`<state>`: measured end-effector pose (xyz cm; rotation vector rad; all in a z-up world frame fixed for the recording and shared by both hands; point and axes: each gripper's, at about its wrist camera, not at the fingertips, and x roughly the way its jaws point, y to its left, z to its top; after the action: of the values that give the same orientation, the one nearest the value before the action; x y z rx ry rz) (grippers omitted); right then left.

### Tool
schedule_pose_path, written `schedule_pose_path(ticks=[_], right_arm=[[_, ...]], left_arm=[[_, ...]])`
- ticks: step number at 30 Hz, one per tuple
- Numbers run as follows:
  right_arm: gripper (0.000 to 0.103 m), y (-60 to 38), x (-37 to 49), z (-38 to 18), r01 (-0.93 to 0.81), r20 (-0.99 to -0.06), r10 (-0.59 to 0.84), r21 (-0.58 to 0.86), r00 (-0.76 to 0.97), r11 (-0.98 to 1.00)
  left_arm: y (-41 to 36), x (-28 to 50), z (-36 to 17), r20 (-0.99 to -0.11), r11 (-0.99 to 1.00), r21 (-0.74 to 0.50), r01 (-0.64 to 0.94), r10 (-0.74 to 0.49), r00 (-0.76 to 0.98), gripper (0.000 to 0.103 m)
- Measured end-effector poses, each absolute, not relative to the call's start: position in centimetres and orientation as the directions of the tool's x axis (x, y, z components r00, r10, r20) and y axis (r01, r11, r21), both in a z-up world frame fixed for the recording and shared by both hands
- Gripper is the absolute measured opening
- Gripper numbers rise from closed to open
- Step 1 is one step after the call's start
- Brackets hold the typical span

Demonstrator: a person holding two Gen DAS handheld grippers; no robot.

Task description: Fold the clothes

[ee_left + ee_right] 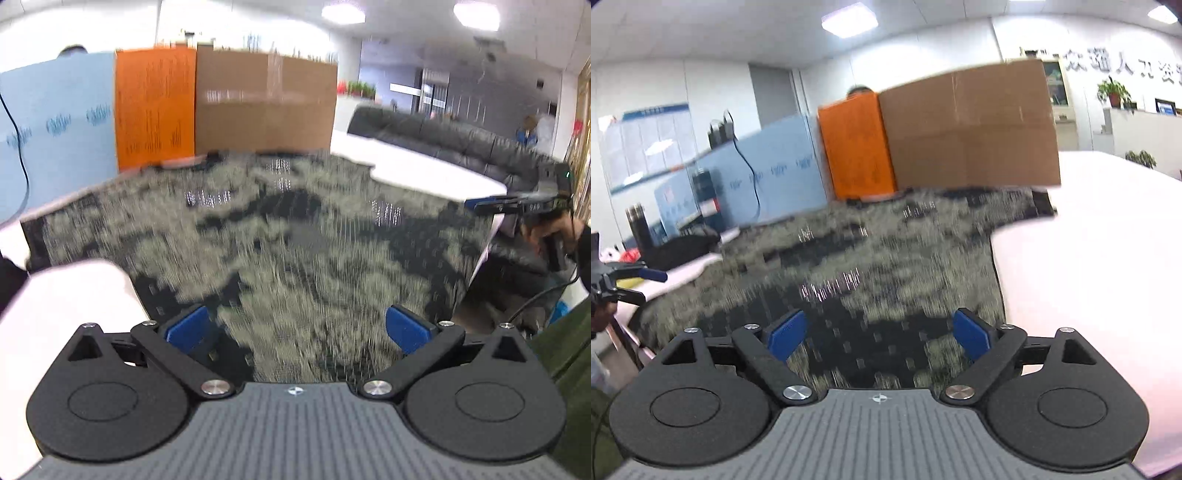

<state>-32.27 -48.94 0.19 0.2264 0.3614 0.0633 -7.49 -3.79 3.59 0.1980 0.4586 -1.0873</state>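
Both tools hang over the camouflage garment (280, 236) spread flat on the white table (1089, 258); the left gripper (297, 326) and right gripper (879, 334) gape wide, pads seemingly clear of the blurred cloth, gripping nothing

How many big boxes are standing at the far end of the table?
2. The orange box is on the left, with the brown cardboard box touching its right side, both behind the patterned garment. Others may be hidden.
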Motion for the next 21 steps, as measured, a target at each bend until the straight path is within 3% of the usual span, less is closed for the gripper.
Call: schedule_pose_path(ticks=[8,14,21], right_arm=[[0.093,-48.5,-30.1,4.3,-0.094,-0.255,0.157,0.244,0.954,0.965],[0.099,-47.4,-27.9,6.5,-0.096,-0.25,0.15,0.213,0.957,0.972],[0.099,-49.9,-25.5,7.4,-0.002,-0.283,0.076,0.254,0.956,0.967]], left_arm=[[-2.6,-3.3,5.7,-0.398,0.637,-0.065,0.768,-0.723,0.565,0.103],[-2.4,2.2,5.4,-0.473,0.752,-0.144,0.643,-0.623,0.623,0.103],[-3.8,7.3,5.6,-0.531,0.788,-0.123,0.603,-0.566,0.631,0.103]])
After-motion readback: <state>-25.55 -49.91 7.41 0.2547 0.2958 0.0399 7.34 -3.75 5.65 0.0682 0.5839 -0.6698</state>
